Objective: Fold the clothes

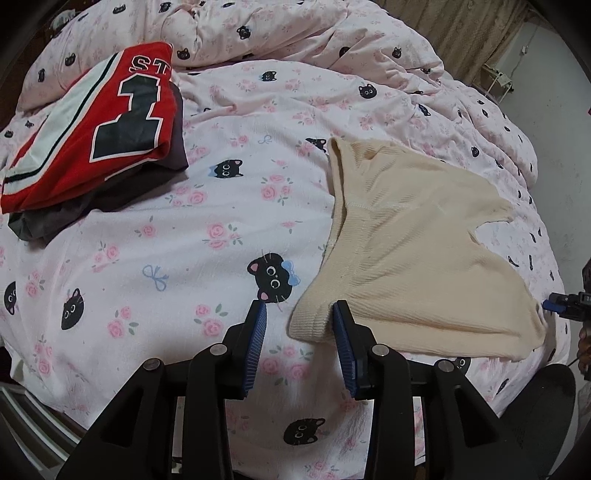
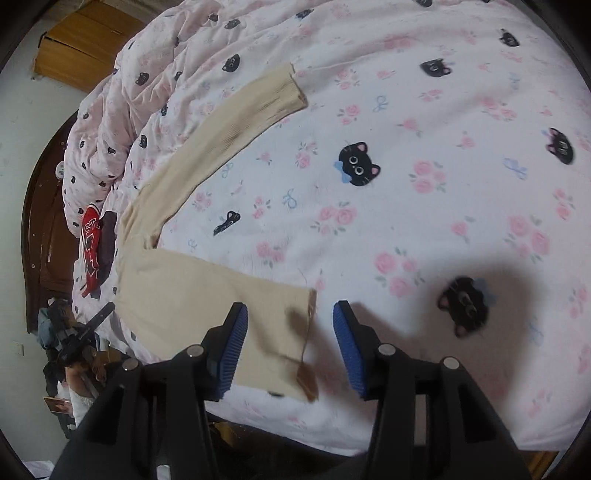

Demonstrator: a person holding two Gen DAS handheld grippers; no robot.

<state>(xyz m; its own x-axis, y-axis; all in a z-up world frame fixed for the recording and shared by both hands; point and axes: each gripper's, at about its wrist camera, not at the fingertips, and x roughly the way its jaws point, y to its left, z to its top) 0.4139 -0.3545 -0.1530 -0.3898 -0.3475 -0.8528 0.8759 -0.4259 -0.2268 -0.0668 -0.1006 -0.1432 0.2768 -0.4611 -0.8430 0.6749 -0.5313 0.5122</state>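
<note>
A cream ribbed top point(image 1: 406, 251) lies spread flat on the bed's pink cat-print sheet point(image 1: 184, 258). My left gripper point(image 1: 299, 332) hovers open over the top's near left corner; the cloth lies between the jaws, loose, not pinched. In the right wrist view the top point(image 2: 207, 299) has one sleeve point(image 2: 236, 125) stretched away across the sheet. My right gripper point(image 2: 290, 332) is open over the hem's right corner, which rests slack between the pads. The right gripper's tip also shows at the far right of the left view point(image 1: 565, 306).
A folded red jersey point(image 1: 92, 122) sits on a folded dark garment point(image 1: 74, 214) at the bed's left. A crumpled duvet point(image 1: 295, 29) fills the back. The headboard point(image 2: 40, 221) and a wooden cabinet point(image 2: 85, 40) stand beyond. The bed's near edge runs under both grippers.
</note>
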